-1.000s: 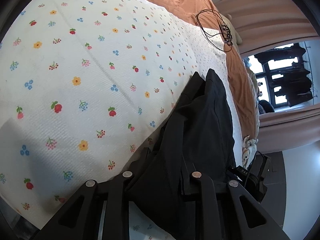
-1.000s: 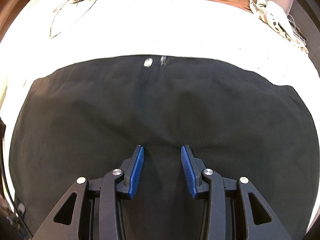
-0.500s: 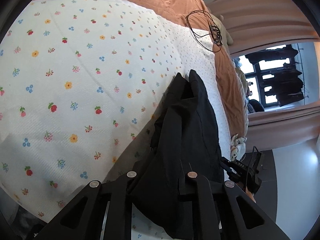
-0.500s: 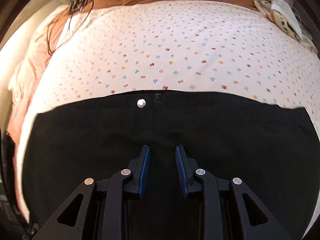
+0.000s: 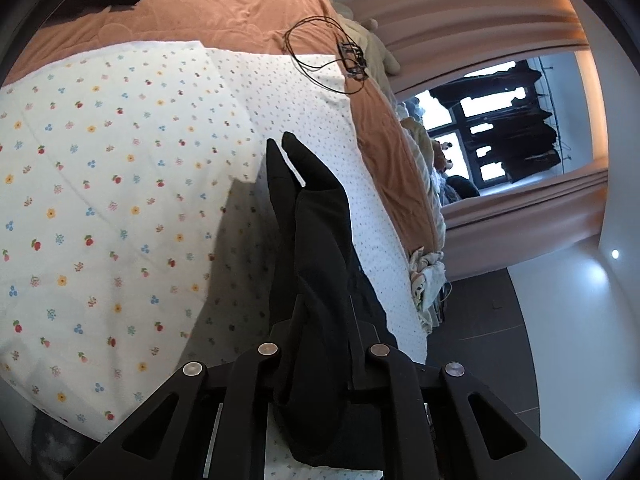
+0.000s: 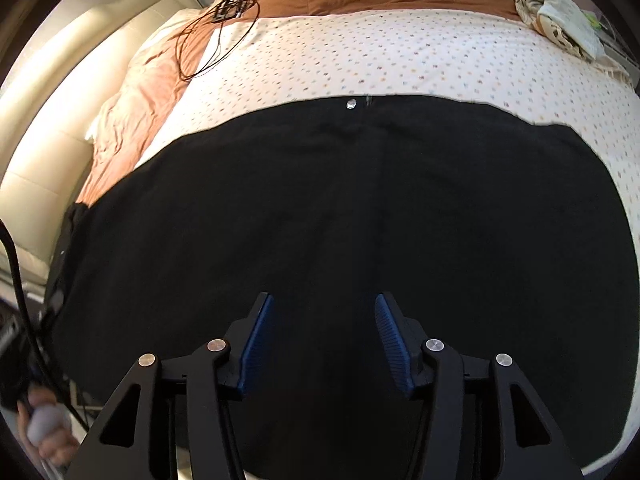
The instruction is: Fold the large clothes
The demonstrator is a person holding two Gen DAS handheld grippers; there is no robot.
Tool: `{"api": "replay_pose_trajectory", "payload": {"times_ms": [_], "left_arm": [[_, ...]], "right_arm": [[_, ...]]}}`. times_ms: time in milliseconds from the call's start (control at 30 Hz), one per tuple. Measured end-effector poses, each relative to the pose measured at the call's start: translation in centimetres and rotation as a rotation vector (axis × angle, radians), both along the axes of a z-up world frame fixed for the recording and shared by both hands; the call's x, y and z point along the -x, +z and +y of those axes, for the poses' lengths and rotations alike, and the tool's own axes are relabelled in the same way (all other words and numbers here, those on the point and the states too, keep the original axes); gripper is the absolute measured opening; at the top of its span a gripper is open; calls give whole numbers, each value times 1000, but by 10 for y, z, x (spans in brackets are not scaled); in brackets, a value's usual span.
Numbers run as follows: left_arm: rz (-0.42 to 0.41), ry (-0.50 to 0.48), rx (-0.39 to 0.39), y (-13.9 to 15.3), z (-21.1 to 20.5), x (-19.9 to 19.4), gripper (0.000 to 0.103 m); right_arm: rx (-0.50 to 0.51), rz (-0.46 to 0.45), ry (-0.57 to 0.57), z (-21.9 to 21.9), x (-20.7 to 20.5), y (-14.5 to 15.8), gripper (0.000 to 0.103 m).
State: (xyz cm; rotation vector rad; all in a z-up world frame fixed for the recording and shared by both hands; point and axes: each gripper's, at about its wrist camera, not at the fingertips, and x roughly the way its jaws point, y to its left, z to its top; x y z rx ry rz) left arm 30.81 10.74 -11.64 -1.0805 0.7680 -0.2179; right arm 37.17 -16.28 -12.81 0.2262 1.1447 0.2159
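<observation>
Black trousers (image 6: 360,208) lie spread on the flowered white sheet (image 6: 400,56), waistband away from me, with a silver button (image 6: 351,103) at its middle. My right gripper (image 6: 323,340) is open just above the trousers, blue pads (image 6: 256,340) apart and holding nothing. My left gripper (image 5: 320,356) is shut on a bunched part of the black trousers (image 5: 316,248), held lifted above the sheet (image 5: 120,200); its fingertips are hidden in the cloth.
An orange-brown blanket (image 5: 224,8) covers the far bed. A black cable loop (image 5: 320,52) lies on it, also in the right wrist view (image 6: 216,32). Crumpled pale cloth (image 6: 560,12) sits at the bed edge. Dark floor (image 5: 480,320) and a window (image 5: 500,136) lie right.
My left gripper has risen higher with the trouser cloth, so more bed and floor show. My right gripper, nearly closed half a second ago, has opened wide again above the trousers.
</observation>
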Motion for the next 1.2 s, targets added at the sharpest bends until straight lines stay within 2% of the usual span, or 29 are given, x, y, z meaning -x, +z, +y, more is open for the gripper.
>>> {"api": "replay_pose_trajectory", "payload": {"times_ms": [333,533,667,733,800,967,1200], "left_arm": [[-84,-91,-28,46,-36,-12,13],[-127,-155,-60,71,-68,-15,13],[-151,-196,-78,87,-93,-19,12],[-155,-222,-91,94,-109,-23,12],[-165,-242,-107,99,-123,-24,12],[-188,-303,-139,114,-161,-30,12],[-177,-405,-193,117,-230,-46,12]], "right_arm": [[-133,85,-11,-4,75,-31,52],[-208,99,-39,-10,88,-41,51],[-249,104,-64,-13,87,-50,44],[-251,129,-74,-14,85,-65,40],[-276,130,-76,-17,86,-70,40],[-346,136,-55,-27,89,-62,38],[-416,21,-138,-87,119,-31,38]]}}
